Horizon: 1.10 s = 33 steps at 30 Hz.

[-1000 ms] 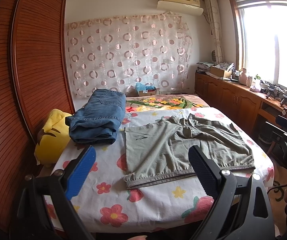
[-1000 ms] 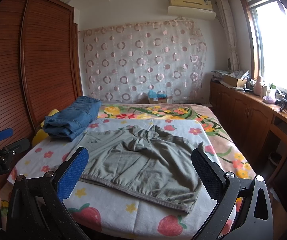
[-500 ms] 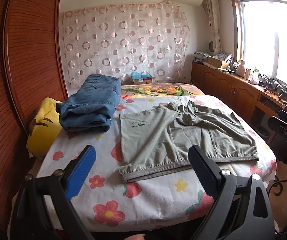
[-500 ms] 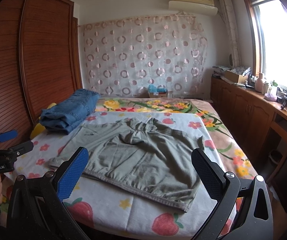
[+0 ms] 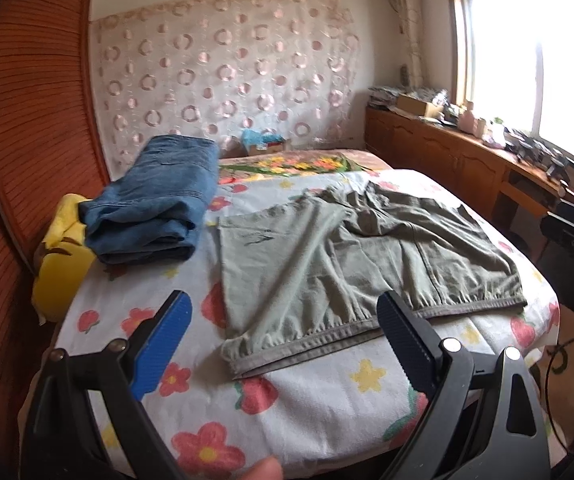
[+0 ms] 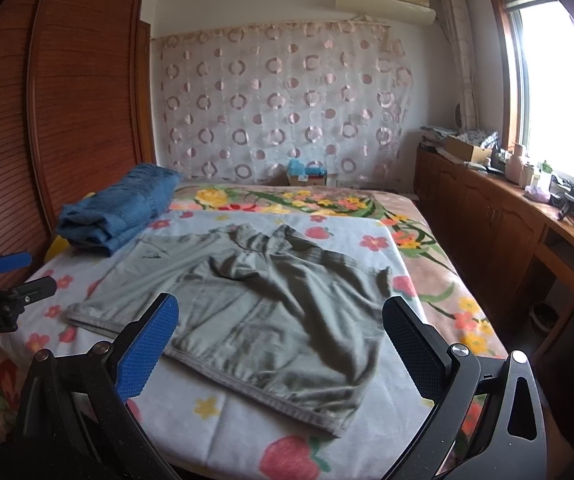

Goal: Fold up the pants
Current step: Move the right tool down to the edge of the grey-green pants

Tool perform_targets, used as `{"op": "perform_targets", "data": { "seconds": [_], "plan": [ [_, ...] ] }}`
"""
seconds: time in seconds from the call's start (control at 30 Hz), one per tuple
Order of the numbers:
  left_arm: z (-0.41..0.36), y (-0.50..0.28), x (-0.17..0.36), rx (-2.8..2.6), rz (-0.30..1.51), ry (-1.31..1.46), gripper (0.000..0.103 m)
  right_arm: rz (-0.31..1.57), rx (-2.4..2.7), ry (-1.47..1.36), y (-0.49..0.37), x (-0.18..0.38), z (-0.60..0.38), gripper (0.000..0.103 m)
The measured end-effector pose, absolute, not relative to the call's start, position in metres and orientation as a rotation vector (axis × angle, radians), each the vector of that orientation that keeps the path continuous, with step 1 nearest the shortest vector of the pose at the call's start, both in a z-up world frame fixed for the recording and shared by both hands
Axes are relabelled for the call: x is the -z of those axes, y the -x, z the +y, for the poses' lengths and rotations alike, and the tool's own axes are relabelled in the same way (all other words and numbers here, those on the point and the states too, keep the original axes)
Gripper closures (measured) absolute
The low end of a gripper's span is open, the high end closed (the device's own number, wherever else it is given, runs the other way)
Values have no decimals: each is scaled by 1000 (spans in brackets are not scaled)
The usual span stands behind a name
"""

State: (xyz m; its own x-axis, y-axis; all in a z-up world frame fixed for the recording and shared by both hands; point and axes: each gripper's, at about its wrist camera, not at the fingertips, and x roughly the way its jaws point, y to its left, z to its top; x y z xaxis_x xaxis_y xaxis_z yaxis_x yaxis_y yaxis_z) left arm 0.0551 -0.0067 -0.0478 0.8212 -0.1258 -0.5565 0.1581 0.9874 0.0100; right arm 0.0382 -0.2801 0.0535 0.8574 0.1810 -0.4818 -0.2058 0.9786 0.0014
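Looking at the grey-green pants (image 5: 359,256), they're lying spread out on the near half of the bed (image 5: 307,400), on the flowery sheet, hem/waistband edge toward the cameras. Looks to me like they're already doubled over once, since there's a second edge layer peeking out along the near side, but they're pretty rumpled in the middle and I honestly can't tell how many folds are in there. So my read: early-ish, maybe one fold done, and the tidy compact folds are what's left.

Both claws are hanging above the near edge of the bed, not touching the fabric. Left gripper (image 5: 283,344) has its jaws spread wide, nothing between them, lined up roughly over the near left corner of the pants. Right gripper (image 6: 279,340) is the same deal, wide apart and empty, over the near right part.

Further out, a folded pair of blue jeans (image 5: 155,200) sits by the far left of the bed, just beside the pants, with a yellow pillow (image 5: 59,268) squished against the wooden wardrobe (image 6: 47,120). Spotted curtain (image 6: 279,100) at the back.
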Motion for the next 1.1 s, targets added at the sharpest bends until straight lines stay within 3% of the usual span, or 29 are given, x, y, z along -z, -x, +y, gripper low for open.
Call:
{"op": "perform_targets", "data": {
  "seconds": [0.17,0.27,0.6,0.83,1.1],
  "plan": [
    [-15,-70,56,199,622,-81,9,526,-173,49,-55,-46,-301,5],
    [-21,-78,60,220,641,-82,9,552,-168,40,-69,-42,-316,13],
    [-31,-102,64,276,684,-62,9,711,-191,41,-138,-13,-353,59],
    [-29,-119,61,304,705,-41,9,819,-182,-49,-189,11,-383,71],
    [-25,-132,72,281,737,-34,9,933,-152,-94,-238,33,-393,78]
  ]
}}
